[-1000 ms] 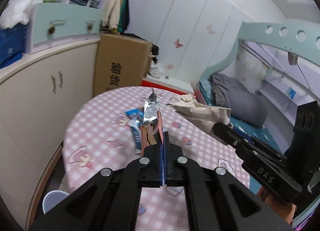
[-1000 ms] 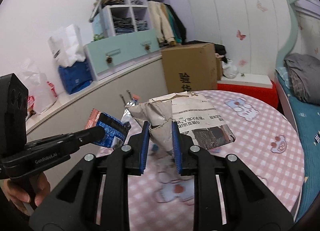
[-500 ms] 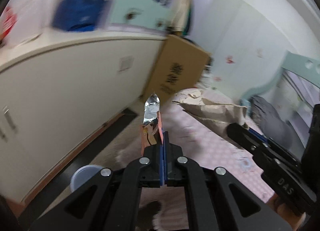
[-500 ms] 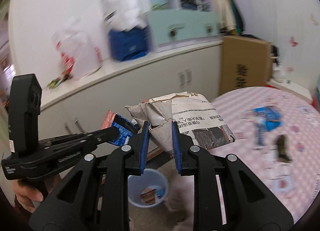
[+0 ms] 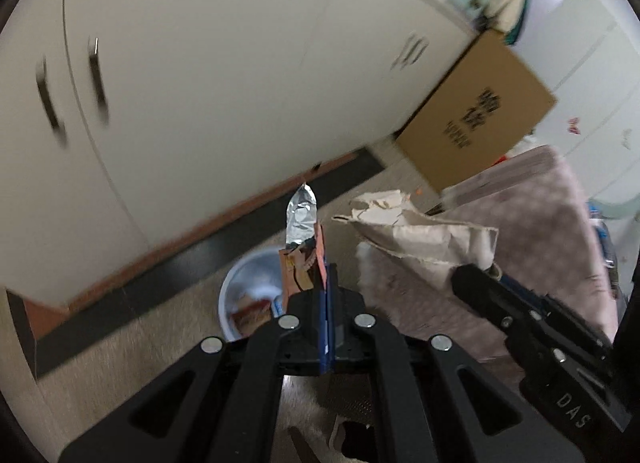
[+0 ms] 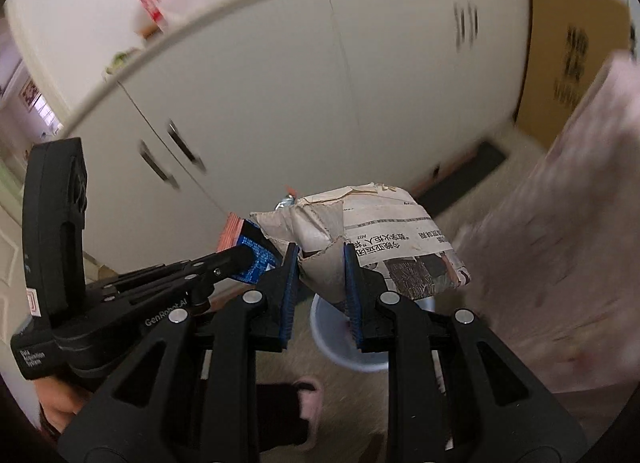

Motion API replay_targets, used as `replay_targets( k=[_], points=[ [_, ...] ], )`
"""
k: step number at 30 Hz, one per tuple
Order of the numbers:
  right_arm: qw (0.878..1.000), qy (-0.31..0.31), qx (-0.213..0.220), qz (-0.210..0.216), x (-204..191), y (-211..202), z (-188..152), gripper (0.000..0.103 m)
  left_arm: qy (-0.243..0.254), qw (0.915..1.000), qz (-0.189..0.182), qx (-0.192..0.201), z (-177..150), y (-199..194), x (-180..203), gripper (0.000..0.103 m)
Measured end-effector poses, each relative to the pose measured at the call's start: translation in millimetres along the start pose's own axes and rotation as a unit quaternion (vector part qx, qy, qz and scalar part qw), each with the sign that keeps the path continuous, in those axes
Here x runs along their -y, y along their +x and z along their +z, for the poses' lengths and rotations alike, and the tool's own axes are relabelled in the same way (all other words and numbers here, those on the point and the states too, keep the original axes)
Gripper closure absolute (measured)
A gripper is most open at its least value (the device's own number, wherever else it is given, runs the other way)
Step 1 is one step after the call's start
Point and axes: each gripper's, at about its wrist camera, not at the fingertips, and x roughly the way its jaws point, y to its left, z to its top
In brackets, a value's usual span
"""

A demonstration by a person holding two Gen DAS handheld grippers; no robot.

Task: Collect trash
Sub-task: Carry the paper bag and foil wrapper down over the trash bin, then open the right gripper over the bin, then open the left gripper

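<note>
Right tongs (image 5: pixel 474 277) read "DAS", left tongs (image 6: pixel 244 257) "GenRobot.AI".

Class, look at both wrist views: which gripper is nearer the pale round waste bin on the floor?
Hard to call. The left gripper and right gripper both hover above the pale round waste bin, side by side.

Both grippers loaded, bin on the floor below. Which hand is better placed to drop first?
Probably right. The right gripper holds the crumpled newspaper directly over the bin. The left gripper has its snack wrapper nearer the bin's rim.
</note>
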Motion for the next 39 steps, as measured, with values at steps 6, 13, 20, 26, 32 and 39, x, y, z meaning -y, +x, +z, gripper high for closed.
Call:
replay_targets(
  k=[6,13,20,26,32,39],
  points=[
    [0.997,0.051,-0.065,0.002,23.5,83.5,-26.3,0.081,-0.028,0.9979,0.021,-0.054,-16.2,73.1,-29.5,0.102],
    [0.989,0.099,-0.105,0.015,49.3,147.4,-42.3,0.075,-0.041,0.9941,0.039,-0.093,-30.2,129.5,-48.5,0.102],
    [0.988,0.112,-0.107,0.002,65.9,159.0,-51.4,0.058,-0.049,0.9918,0.044,-0.11,-39.0,154.5,-58.0,0.102],
    [0.989,0.104,-0.103,-0.015,70.0,153.8,-53.3,0.058,-0.041,0.9916,0.044,-0.115,-41.2,158.9,-50.6,0.102],
    [0.99,0.093,-0.091,-0.044,68.4,143.4,-54.1,0.057,-0.034,0.992,0.04,-0.115,-40.1,159.1,-40.3,0.102],
    [0.989,0.111,-0.071,-0.063,79.3,122.3,-55.6,0.056,-0.018,0.9932,0.033,-0.11,-36.2,153.6,-21.4,0.102]
  ],
)
